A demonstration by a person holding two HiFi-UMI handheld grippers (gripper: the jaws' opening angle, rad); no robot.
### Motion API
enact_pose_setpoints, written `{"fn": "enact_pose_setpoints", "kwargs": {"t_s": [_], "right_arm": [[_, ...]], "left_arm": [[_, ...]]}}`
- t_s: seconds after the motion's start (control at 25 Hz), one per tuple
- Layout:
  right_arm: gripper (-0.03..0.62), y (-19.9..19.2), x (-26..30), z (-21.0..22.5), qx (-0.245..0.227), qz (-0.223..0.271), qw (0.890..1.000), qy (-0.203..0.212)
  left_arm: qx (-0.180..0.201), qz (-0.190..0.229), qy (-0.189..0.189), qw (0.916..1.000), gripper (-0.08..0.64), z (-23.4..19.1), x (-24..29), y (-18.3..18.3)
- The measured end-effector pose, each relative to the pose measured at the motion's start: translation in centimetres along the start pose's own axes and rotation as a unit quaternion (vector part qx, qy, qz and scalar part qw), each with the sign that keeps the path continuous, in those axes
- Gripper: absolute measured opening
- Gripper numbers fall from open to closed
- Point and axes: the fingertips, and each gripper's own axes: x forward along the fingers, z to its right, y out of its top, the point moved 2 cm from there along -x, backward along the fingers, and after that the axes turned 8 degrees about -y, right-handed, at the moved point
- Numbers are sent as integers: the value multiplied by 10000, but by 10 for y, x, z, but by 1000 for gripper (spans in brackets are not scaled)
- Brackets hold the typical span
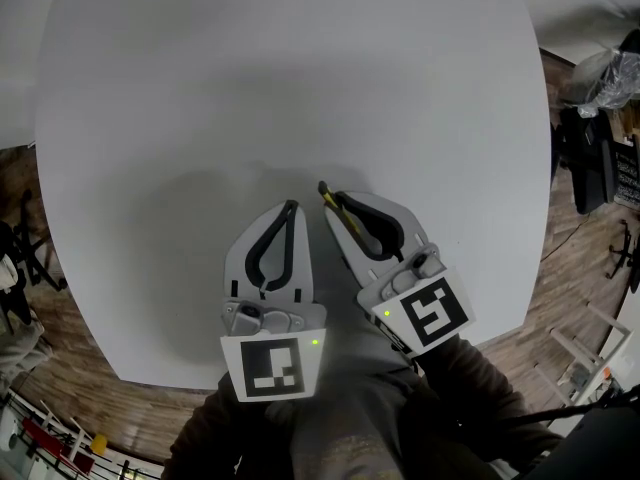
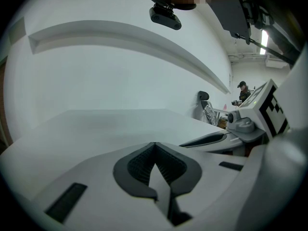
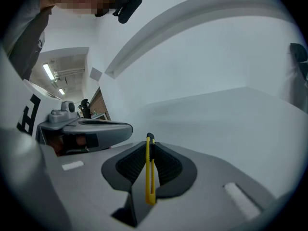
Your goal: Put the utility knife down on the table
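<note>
The left gripper (image 2: 154, 146) is clenched, its ribbed dark pads (image 2: 137, 166) meeting on nothing. The right gripper (image 1: 330, 196) has its jaws grasping a slim yellow, black-tipped utility knife (image 3: 150, 172) edge-on, over the smooth, round-cornered pale grey desk (image 1: 300, 88).

yellow utility knife (image 3: 150, 172), white table (image 1: 290, 88)

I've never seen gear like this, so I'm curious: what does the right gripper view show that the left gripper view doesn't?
Only the right gripper view: a yellow utility knife pinched in the jaws of the right gripper. Only the left gripper view: the left gripper head-on, its jaws shut on nothing. Both: the white table and the other gripper alongside.
</note>
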Motion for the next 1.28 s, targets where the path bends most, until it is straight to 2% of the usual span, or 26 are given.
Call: {"fn": "enact_pose_setpoints", "kwargs": {"t_s": [1.0, 1.28], "right_arm": [[55, -2, 4, 5, -53, -83, 9999, -63], [58, -3, 3, 3, -29, -65, 10000, 30]], "left_arm": [[-94, -1, 57, 9999, 0, -2, 4, 2], [-39, 2, 77, 10000, 0, 0, 2, 6]]}}
